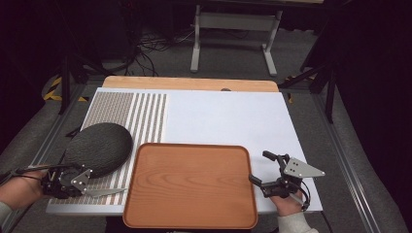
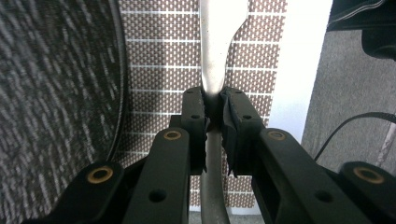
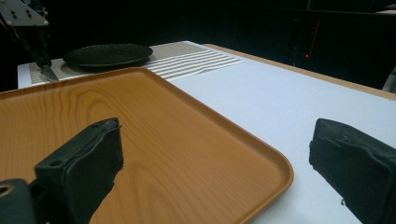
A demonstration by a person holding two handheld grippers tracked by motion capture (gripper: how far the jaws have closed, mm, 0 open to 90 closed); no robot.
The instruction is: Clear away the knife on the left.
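While clamped by the handle in the left claw (image 2: 215, 100), knife (image 1: 103, 192) kept flat and low over the striped mat (image 1: 145, 114), blade aimed ahead toward the tray (image 1: 189, 187), dark plate (image 1: 98, 148) just beside. Left hand (image 1: 17, 190) level, wrist low. Right claw (image 1: 265, 171) wide and holding nothing, poised at the tray's near corner on the white surface (image 1: 228, 119).

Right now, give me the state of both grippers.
Left gripper: fingers closed on the knife handle.
Right gripper: fingers open, holding nothing.
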